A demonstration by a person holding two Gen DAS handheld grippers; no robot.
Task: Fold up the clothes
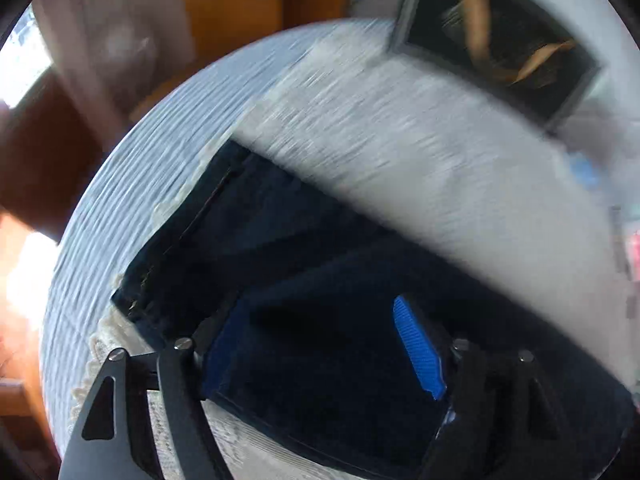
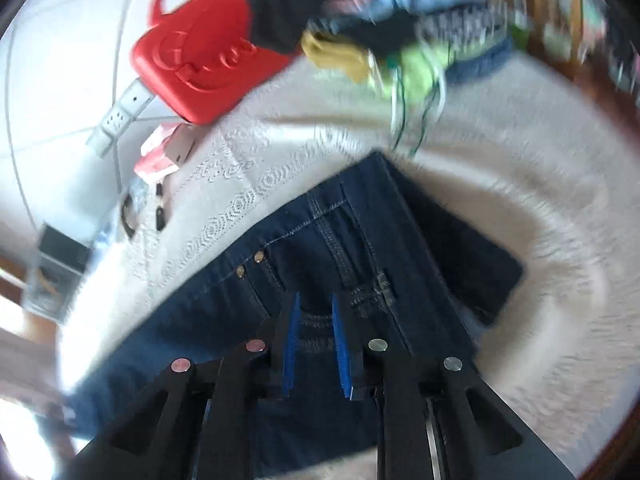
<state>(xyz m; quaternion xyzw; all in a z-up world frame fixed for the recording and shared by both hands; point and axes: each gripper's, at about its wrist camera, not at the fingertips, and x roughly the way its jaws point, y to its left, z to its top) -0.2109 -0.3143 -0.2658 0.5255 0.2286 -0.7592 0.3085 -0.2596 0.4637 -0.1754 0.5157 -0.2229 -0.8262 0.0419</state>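
1. Wooden furniture and pale floor tiles ringed a round table (image 1: 132, 184) draped in a white lace-edged cloth (image 2: 256, 196), which gave a broad soft surface for folding.

2. Dark blue jeans (image 2: 320, 248) lay spread across the cloth, the fly seam and pocket rivets facing up in the right wrist view, so the garment seemed to lie front upward and partly doubled over.

3. The left claw (image 1: 320, 344) stood wide apart, its blue pads (image 1: 418, 348) framing a dark fold of the denim. Whether the fabric was pinched or merely beneath the fingers could not be told from the blurred view.

4. The right claw (image 2: 316, 344) was nearly closed, leaving only a narrow gap between its blue pads (image 2: 342, 352), and it sat low over the waistband area. A bit of denim seemed to lie between the pads, but a firm grip could not be confirmed.

5. Both claws sat on the same garment at separate spots, most likely so one could anchor the cloth while the other carried an edge over.

6. At the far rim a red plastic case (image 2: 200, 64) and a heap of mixed clothes (image 2: 400, 32) sat well apart from the jeans, probably waiting their turn.

7. A dark framed box (image 1: 500, 48) stood on the floor beyond the table.

8. Heavy motion blur suggested the fold was in mid-course, not finished.
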